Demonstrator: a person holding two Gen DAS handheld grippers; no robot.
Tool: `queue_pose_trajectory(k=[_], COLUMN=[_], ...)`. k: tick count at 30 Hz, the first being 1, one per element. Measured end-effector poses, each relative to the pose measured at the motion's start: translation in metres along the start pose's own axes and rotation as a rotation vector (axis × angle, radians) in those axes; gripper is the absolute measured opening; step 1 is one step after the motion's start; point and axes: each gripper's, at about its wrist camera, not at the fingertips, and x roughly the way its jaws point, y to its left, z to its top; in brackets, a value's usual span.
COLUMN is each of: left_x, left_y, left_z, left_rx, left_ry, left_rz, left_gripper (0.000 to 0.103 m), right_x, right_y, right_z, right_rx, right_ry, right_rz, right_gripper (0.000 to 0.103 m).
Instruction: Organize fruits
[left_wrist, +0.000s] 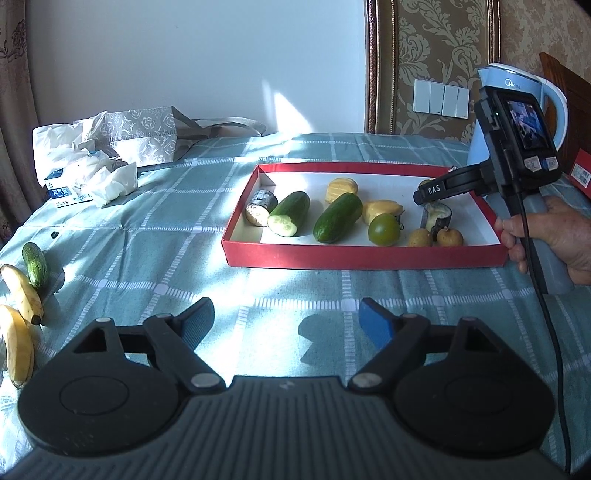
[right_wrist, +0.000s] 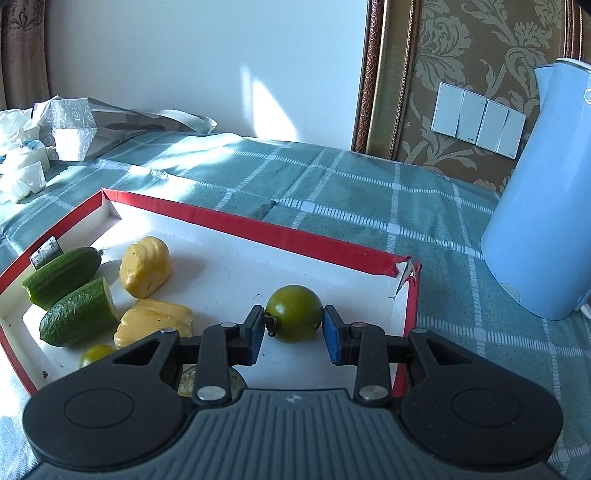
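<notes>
A red-walled box (left_wrist: 362, 256) (right_wrist: 258, 227) on the table holds two cucumber pieces (left_wrist: 338, 218), yellow fruit pieces (left_wrist: 380, 210) (right_wrist: 146, 267), a green tomato (left_wrist: 384, 229), small brown fruits (left_wrist: 449, 236) and dark-skinned chunks (left_wrist: 261, 207). My right gripper (right_wrist: 294, 330) (left_wrist: 421, 195) is over the box's right end, jaws around a second green tomato (right_wrist: 294, 313), pads at its sides with a slight gap. My left gripper (left_wrist: 286, 321) is open and empty above the cloth in front of the box. Two bananas (left_wrist: 18, 314) and a small cucumber (left_wrist: 34, 264) lie at the far left.
A blue electric kettle (right_wrist: 546, 206) (left_wrist: 517, 110) stands right of the box. Crumpled tissues and a patterned bag (left_wrist: 110, 147) lie at the back left. A red package (left_wrist: 581, 177) sits at the far right. The green checked cloth (left_wrist: 295, 288) covers the table.
</notes>
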Motion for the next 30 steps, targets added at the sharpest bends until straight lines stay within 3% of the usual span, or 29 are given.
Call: queue_pose_trajectory(k=[6,8,12,19,25,30], left_x=[-0.003,-0.005,-0.008,-0.01,-0.011,-0.018], left_y=[0.002,0.004,0.008,0.013,0.022,0.02], left_z=[-0.004,-0.005,-0.006,0.0,0.014,0.025], left_rx=[0.002,0.005,-0.001,-0.013,-0.077,-0.04], left_ry=[0.006,0.005,0.002,-0.006,-0.011,-0.054], left_rz=[0.004,0.006,0.004,-0.018,-0.078,-0.088], left_gripper=[0.085,0.085,0.086,0.088,0.089,0.095], right_x=[0.002,0.002,-0.009,-0.052,-0.121,-0.163], right_y=[0.002,0.004,0.006,0.006,0.018,0.036], right_z=[0.002,0.002,0.004,-0.004,-0.042,-0.074], right_rx=[0.005,0.005,0.02,0.072,0.106,0.092], right_ry=[0.005,0.011,-0.036,-0.114,-0.186,-0.195], right_rz=[0.003,0.014,-0.007,-0.022,-0.012,0.004], right_gripper=[0.037,0.046,0.074,0.078,0.086,0.09])
